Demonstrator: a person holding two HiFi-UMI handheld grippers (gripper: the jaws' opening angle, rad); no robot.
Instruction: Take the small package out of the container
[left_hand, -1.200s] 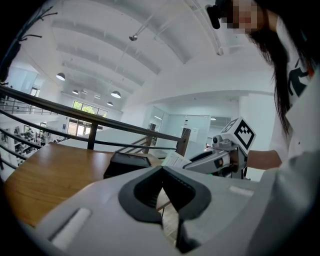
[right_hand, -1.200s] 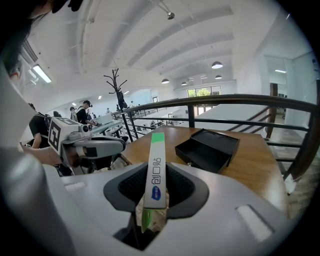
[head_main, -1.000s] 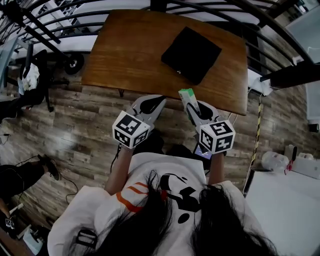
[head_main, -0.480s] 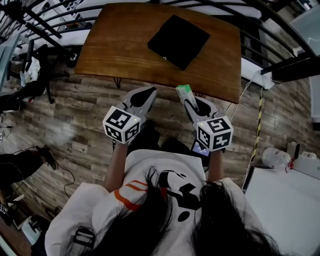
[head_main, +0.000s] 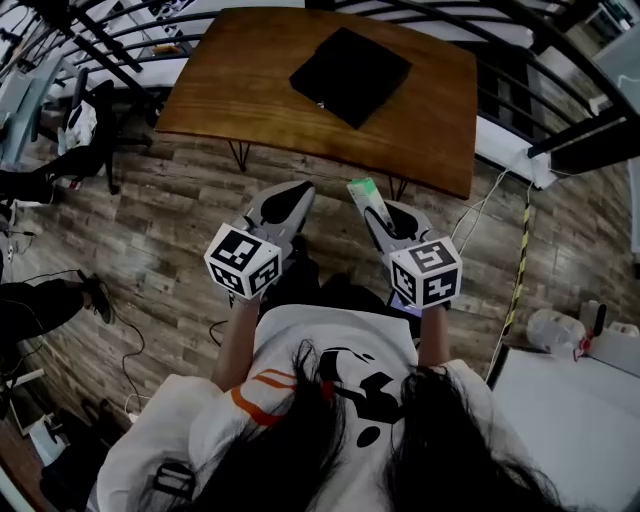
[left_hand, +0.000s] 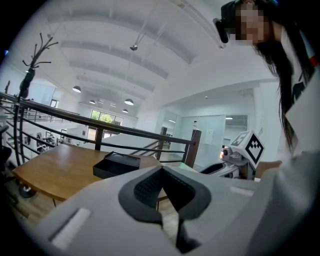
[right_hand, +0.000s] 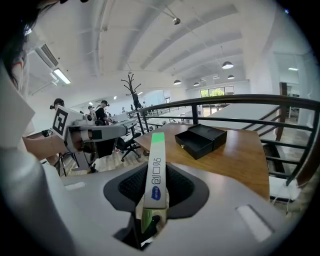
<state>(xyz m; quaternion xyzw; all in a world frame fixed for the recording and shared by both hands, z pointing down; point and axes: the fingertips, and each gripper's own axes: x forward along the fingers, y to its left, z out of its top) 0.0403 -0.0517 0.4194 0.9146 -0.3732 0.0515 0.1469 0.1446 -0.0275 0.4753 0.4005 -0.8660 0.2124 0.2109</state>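
Lengthwise, small package (right_hand: 156, 170) pinched between 2 fingers of right gripper (head_main: 378, 212), tip protruding

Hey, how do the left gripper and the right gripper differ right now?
The left gripper is shut and empty; the right gripper is shut on a narrow white-and-green package. The left gripper angles rightward, the right gripper leftward. Both hover over the grey plank floor, short of the brown wooden table.

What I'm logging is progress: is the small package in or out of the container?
Out. The right gripper clamps the small package, apart from the black container lying on the table.
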